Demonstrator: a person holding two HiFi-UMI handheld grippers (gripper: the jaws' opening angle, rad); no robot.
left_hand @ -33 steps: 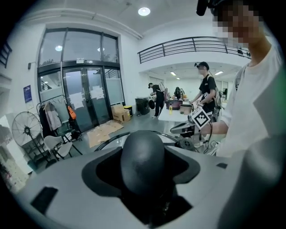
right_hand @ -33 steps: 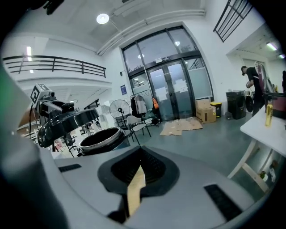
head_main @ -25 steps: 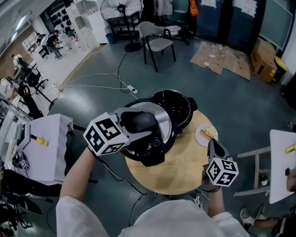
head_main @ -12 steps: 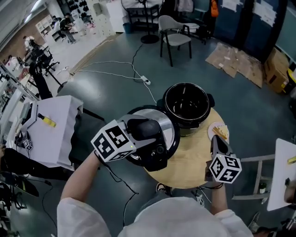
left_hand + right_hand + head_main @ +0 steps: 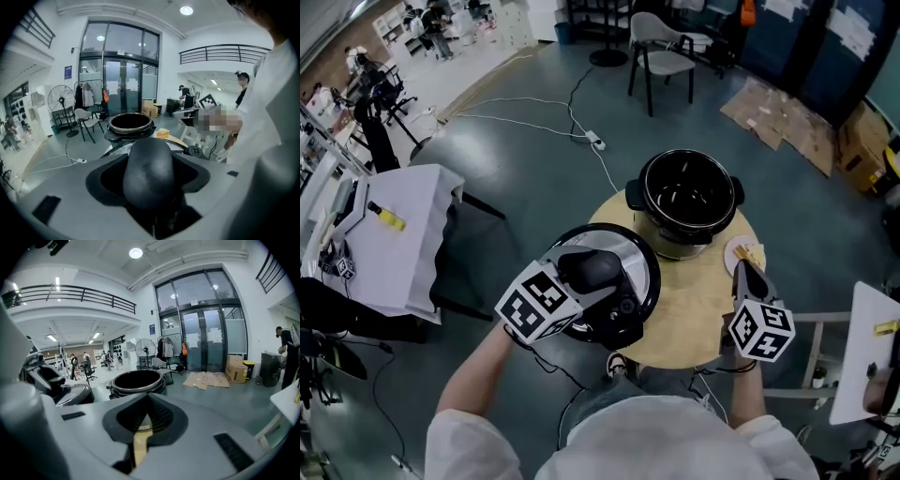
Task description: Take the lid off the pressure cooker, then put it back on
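The black pressure cooker pot (image 5: 686, 201) stands open on the far half of a round wooden table (image 5: 694, 319). Its steel-and-black lid (image 5: 623, 258) hangs to the pot's near left, over the table's left rim, apart from the pot. My left gripper (image 5: 598, 272) is shut on the lid's black handle (image 5: 150, 171), which fills the space between the jaws in the left gripper view; the pot (image 5: 129, 124) shows beyond it. My right gripper (image 5: 742, 274) hovers at the table's right side, shut with nothing held (image 5: 140, 427), pointing toward the pot (image 5: 138, 380).
A small plate with a piece of food (image 5: 742, 255) lies on the table right of the pot. A white-draped table (image 5: 394, 244) stands left, another white table (image 5: 862, 347) right. A chair (image 5: 661, 52), floor cables (image 5: 581, 131) and cardboard (image 5: 783, 112) lie farther off.
The left gripper has carried the lid away from the pot, toward the near left and lower; it no longer overlaps the pot's rim. The right gripper has shifted only slightly.
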